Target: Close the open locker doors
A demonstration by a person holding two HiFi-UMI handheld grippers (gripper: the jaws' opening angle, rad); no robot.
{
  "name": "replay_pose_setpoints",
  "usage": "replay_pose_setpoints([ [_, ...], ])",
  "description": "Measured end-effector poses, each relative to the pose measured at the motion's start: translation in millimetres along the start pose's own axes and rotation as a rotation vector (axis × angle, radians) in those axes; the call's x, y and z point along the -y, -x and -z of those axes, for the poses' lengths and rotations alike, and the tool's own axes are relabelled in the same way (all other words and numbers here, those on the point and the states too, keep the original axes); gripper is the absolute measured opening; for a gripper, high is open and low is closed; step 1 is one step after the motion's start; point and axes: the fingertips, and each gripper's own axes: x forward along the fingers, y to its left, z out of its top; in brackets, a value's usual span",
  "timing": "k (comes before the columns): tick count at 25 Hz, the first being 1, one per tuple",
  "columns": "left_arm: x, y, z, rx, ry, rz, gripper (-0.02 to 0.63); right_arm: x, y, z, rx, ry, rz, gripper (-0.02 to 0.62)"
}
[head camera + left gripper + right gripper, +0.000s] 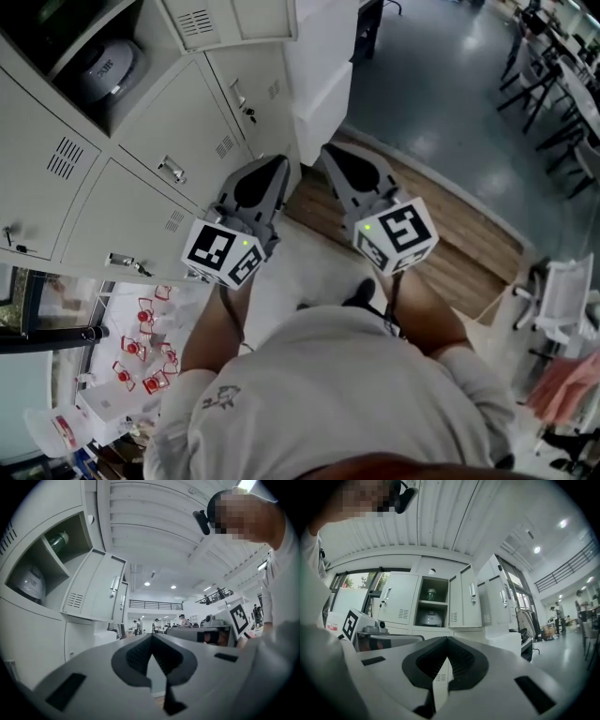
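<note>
A bank of grey lockers (141,159) fills the upper left of the head view. One upper compartment (94,56) stands open with a white helmet (108,67) inside, and its door (230,19) swings out above. My left gripper (284,163) and right gripper (326,152) are held side by side, level, both shut and empty, and they touch no locker. The left gripper (151,637) sees the open door (93,592) at its left. The right gripper (446,640) faces the open compartment (430,605), helmet (429,618) and door (464,597).
A white block (319,84) juts out beside the lockers' end. A wooden strip (450,244) crosses the grey floor. Desks and dark chairs (553,75) stand far right, and a white chair (562,291) stands nearer. Several people (157,624) are far off in the hall.
</note>
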Motion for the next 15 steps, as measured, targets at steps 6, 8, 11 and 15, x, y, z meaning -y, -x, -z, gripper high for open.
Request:
replay_pose_setpoints([
  [6, 29.4, -77.1, -3.3, 0.006, -0.026, 0.027, -0.002, 79.4, 30.0, -3.7, 0.016, -0.003, 0.039, 0.0],
  [8, 46.8, -107.2, -2.2, 0.008, -0.026, 0.037, -0.002, 108.5, 46.8, -6.4, 0.021, 0.002, 0.048, 0.0],
  [11, 73.1, -152.5, 1.8, 0.009, -0.023, 0.048, -0.002, 153.3, 71.1, -9.2, 0.026, 0.012, 0.057, 0.0],
  [15, 97.9, -203.2, 8.0, 0.015, -0.023, 0.058, -0.002, 204.1, 91.1, -6.6, 0.024, 0.017, 0.061, 0.0],
])
